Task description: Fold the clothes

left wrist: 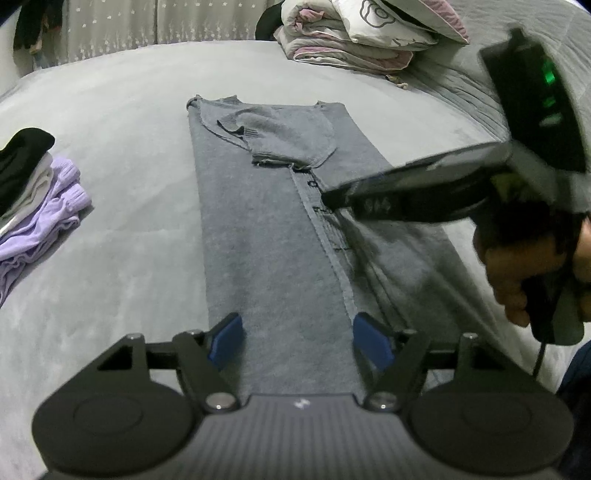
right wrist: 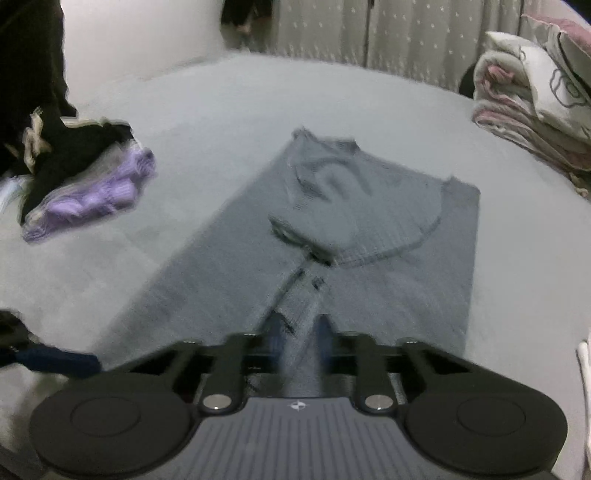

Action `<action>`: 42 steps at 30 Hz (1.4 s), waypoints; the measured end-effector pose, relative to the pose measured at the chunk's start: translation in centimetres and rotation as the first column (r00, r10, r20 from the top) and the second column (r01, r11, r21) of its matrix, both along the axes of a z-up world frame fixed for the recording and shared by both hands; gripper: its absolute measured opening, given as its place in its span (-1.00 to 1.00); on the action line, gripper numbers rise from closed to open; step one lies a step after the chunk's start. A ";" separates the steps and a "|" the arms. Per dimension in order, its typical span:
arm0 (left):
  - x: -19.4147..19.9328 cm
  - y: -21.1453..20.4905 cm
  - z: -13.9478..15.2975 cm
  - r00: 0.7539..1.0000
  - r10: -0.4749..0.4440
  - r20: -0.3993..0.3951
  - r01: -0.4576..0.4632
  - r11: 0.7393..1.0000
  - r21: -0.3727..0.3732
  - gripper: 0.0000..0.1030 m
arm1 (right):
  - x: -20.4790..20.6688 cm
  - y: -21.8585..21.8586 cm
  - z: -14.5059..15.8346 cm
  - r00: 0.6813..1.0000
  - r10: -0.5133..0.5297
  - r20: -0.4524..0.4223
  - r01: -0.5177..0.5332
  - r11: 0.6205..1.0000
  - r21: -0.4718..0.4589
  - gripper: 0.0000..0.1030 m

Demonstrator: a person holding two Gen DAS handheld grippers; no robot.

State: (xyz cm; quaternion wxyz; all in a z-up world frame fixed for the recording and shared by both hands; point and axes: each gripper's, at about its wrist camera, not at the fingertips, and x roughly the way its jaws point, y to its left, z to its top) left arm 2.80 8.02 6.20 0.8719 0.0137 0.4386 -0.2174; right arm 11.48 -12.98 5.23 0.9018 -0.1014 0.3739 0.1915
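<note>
The grey sweater (left wrist: 266, 221) lies flat in the middle of the bed (left wrist: 129, 206), already narrowed into a long strip with 1 sleeve folded across its upper part near the collar. The bed carries a smooth pale grey cover that fills nearly the whole surface in both views. To the left of the sweater sits a small stack of folded clothes (left wrist: 33, 199), lilac knit at the bottom, white above it and black on top. At the far right corner a bundled quilt (left wrist: 354, 33) in white and pink is piled up. Behind the bed hangs a light curtain (left wrist: 147, 22) with a small dotted pattern.

The left hand-held gripper (left wrist: 298, 341) hovers low over the near end of the sweater, its blue pads spread wide and grasping nothing. The right hand-held gripper (right wrist: 297, 339) is at the sweater's centre seam with a ridge of cloth between its narrowed fingers; motion blur keeps me from telling whether it is clenched on it.
</note>
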 end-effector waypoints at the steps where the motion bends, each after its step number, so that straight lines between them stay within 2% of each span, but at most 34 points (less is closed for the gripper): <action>1: 0.0 0.0 0.0 1.000 0.001 0.000 -0.001 1.000 -0.001 0.34 | 0.0 0.0 0.1 1.000 0.001 0.007 -0.001 1.000 0.000 -0.74; 3: -0.1 0.1 0.1 1.000 0.001 0.000 -0.001 1.000 -0.001 0.34 | 0.2 0.2 -0.1 1.000 0.002 -0.001 -0.002 1.000 -0.011 -0.74; 5: -0.2 0.1 0.1 1.000 0.002 0.000 -0.002 1.000 -0.002 0.34 | 0.6 0.6 -1.5 0.999 0.008 -0.052 -0.010 0.999 -0.035 -0.73; 9: -0.3 0.3 0.3 1.000 0.005 0.002 -0.004 1.000 -0.008 0.35 | 0.7 1.3 -1.9 0.999 0.019 -0.038 -0.022 0.998 -0.064 -0.71; 20: -0.1 0.6 0.3 1.000 0.005 -0.003 -0.005 1.000 -0.010 0.36 | 0.7 0.1 -0.6 0.999 -0.005 -0.038 0.006 1.000 0.020 -0.71; 24: 0.0 0.6 0.1 1.000 -0.004 -0.004 0.004 1.000 -0.005 0.43 | 0.3 -0.8 -1.3 0.993 -0.050 -0.107 0.053 0.998 0.028 -0.69; 29: -0.1 0.5 -0.7 1.000 -0.016 -0.002 0.016 1.000 0.026 0.45 | -2.4 -1.4 -1.2 0.987 -0.106 -0.125 0.111 0.993 0.039 -0.65; 33: -0.7 0.5 -0.9 1.000 -0.027 0.014 0.027 0.999 0.041 0.45 | -5.5 -2.5 -0.5 0.987 -0.107 -0.118 0.120 0.988 0.102 -0.65; 37: -1.4 0.5 -1.0 0.999 -0.033 0.024 0.032 0.998 0.048 0.45 | -8.0 -3.4 -1.2 0.984 -0.120 -0.129 0.138 0.981 0.135 -0.65; 42: -2.7 0.4 -1.0 0.998 -0.041 0.042 0.038 0.997 0.060 0.44 | -11.0 -2.9 -2.2 0.988 -0.088 -0.127 0.111 0.976 0.188 -0.58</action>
